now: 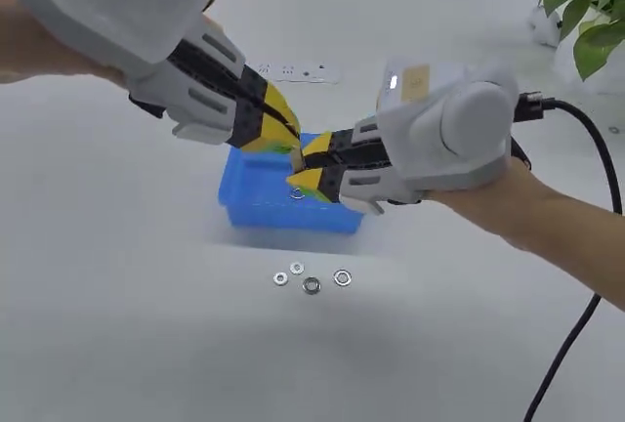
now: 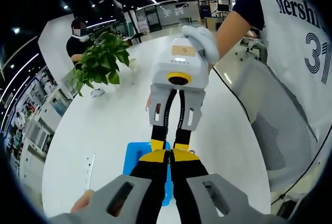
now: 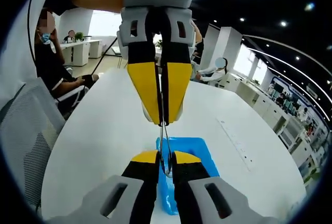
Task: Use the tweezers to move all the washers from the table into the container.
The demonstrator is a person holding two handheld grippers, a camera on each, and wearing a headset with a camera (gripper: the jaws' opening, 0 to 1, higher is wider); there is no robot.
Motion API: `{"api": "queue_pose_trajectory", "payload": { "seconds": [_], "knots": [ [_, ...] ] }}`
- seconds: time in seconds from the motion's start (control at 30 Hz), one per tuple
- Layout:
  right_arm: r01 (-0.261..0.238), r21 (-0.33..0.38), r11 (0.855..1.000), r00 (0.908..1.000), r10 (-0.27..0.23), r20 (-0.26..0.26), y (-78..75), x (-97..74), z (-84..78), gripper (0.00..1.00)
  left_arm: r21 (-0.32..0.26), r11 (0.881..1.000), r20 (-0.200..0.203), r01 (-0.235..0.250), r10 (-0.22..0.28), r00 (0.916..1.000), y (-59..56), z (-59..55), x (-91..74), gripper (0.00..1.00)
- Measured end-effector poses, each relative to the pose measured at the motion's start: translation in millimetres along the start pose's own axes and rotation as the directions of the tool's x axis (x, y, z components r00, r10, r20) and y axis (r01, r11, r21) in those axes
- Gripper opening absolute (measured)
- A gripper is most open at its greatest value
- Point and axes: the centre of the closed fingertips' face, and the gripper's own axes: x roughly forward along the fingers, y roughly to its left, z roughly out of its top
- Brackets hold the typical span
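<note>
Container: we record blue.
Washers: silver.
Tweezers: silver.
Left gripper, right gripper: grey shells, yellow-and-black jaws.
Table: white.

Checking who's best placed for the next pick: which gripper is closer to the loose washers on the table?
Right. The right gripper sits just behind the washers, over the blue container; the left gripper looks higher and farther back.

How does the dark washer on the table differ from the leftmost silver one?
The dark round metal washer looks larger and darker than the leftmost small silver washer. It lies nearer the camera; the silver one sits further left. Both lie flat on the white table.
</note>
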Motion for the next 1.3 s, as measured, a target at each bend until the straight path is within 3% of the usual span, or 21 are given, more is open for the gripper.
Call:
{"api": "queue_pose_trajectory", "payload": {
  "seconds": [0.27, 0.43, 0.7, 1.3],
  "knots": [
    [0.008, 0.005, 1.000, 0.9999, -0.008, -0.014, -18.2, 14.2, -15.9, 0.10, -0.027, 1.000, -0.003, -0.002, 0.002, 1.0000, 23.9, -19.0, 15.1, 0.06],
    [0.002, 0.008, 1.000, 0.9994, -0.002, -0.034, -23.5, 24.9, -30.8, 0.10, -0.043, 0.999, -0.017, 0.015, -0.016, 0.9997, 30.0, -32.8, 25.7, 0.06],
    [-0.018, 0.046, 0.999, 0.9984, 0.021, -0.053, -27.1, 36.9, -51.8, 0.10, -0.066, 0.997, -0.029, 0.041, -0.043, 0.9986, 35.8, -49.1, 42.4, 0.06],
    [-0.035, 0.097, 0.995, 0.9942, 0.045, -0.098, -25.5, 44.2, -74.2, 0.11, -0.111, 0.991, -0.040, 0.077, -0.082, 0.9958, 32.8, -59.0, 61.6, 0.06]
  ]
}}
